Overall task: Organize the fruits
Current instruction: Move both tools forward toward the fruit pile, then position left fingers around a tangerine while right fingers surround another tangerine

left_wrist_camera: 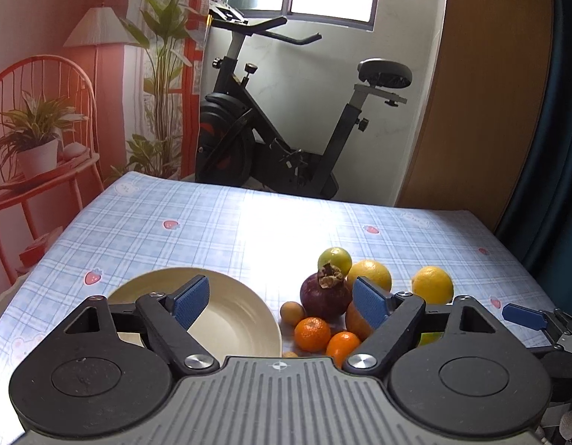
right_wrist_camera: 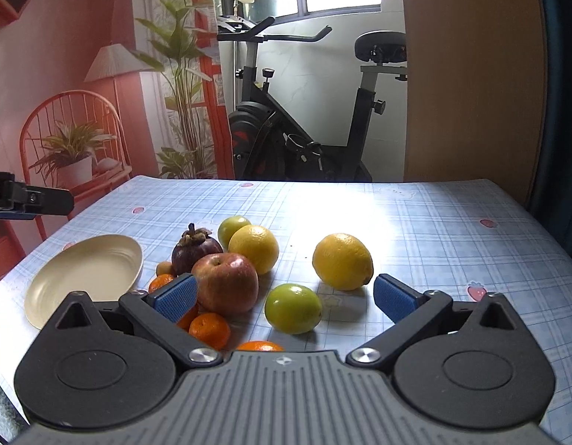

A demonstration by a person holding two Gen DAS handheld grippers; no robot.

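A cream plate (left_wrist_camera: 230, 319) (right_wrist_camera: 82, 278) lies empty on the checked tablecloth, left of a cluster of fruit. The cluster holds a purple mangosteen (left_wrist_camera: 325, 293) (right_wrist_camera: 197, 246), a red apple (right_wrist_camera: 226, 283), two lemons (right_wrist_camera: 254, 246) (right_wrist_camera: 341, 261), green limes (right_wrist_camera: 293, 307) (right_wrist_camera: 232, 228), and small oranges (left_wrist_camera: 312, 333) (right_wrist_camera: 210, 330). My left gripper (left_wrist_camera: 280, 302) is open and empty, above the plate's right edge and the fruit. My right gripper (right_wrist_camera: 286, 298) is open and empty, with the near green lime between its fingers' line. The right gripper's fingertip (left_wrist_camera: 523, 315) shows in the left wrist view.
The table (right_wrist_camera: 453, 241) has a blue checked cloth with strawberry prints. An exercise bike (left_wrist_camera: 286, 129) stands behind the far edge. A wooden panel (right_wrist_camera: 471, 74) is at the back right. A printed backdrop with chair and plants covers the left wall.
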